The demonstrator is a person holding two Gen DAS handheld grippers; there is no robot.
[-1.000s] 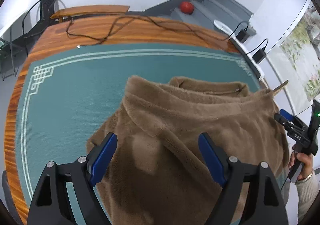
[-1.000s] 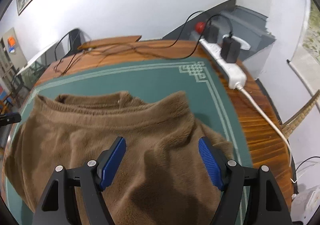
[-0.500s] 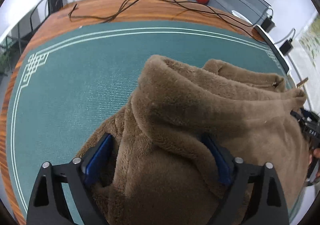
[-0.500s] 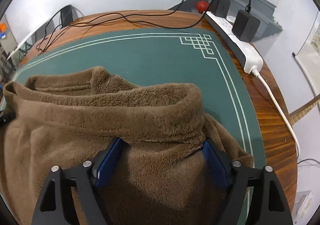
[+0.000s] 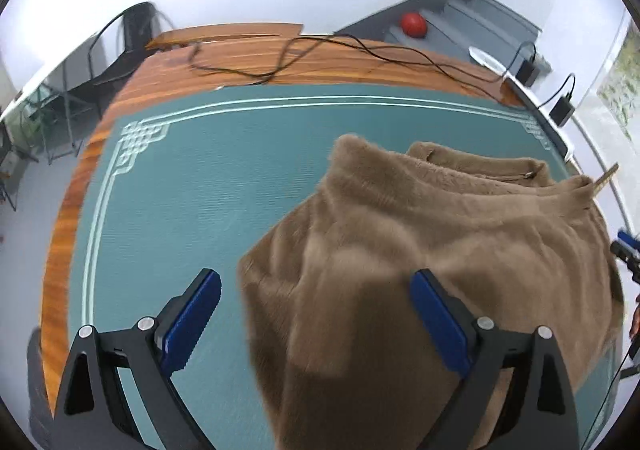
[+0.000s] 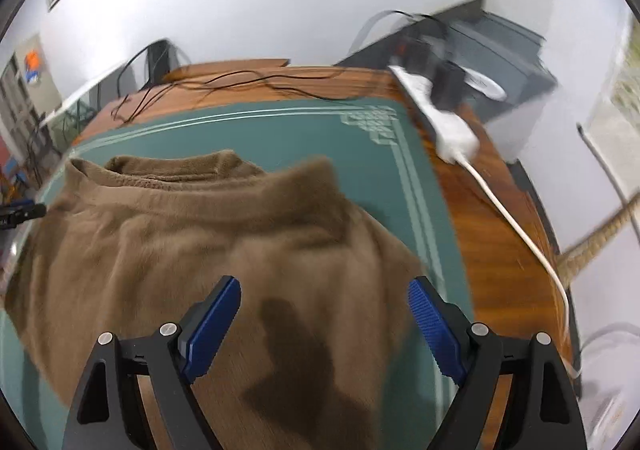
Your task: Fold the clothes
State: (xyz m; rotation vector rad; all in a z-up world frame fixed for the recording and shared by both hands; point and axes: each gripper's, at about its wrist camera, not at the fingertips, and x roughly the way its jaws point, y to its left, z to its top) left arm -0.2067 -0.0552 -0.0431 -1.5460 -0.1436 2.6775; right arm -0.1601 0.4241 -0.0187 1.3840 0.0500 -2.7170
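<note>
— Lying spread on the green mat (image 5: pixel 168 209): brown fleece garment (image 5: pixel 420 250), collar end away from both cameras, long axis running side to side between the two tools.

— Left gripper (image 5: pixel 316 314)?

— Jaws wide and just been opening, nothing pinched; garment's left edge passing between the blue pads, right pad over the fleece, left pad over bare mat.

— Right gripper (image 6: pixel 324 314)?

— Also wide, also just been opening, empty. Hovering over the fleece near its right edge, left pad above fabric, right pad close to where fabric gives way to mat.

— Nearer hand?

— Neither, judging by this: one at each side. Probably a two-handed fold next, each taking its own edge.

— Beyond the garment?

— Past the collar, more mat, then wooden table (image 5: pixel 320 61) with black cable (image 5: pixel 248 69); right of the garment, white power strip (image 6: pixel 436 117).
</note>
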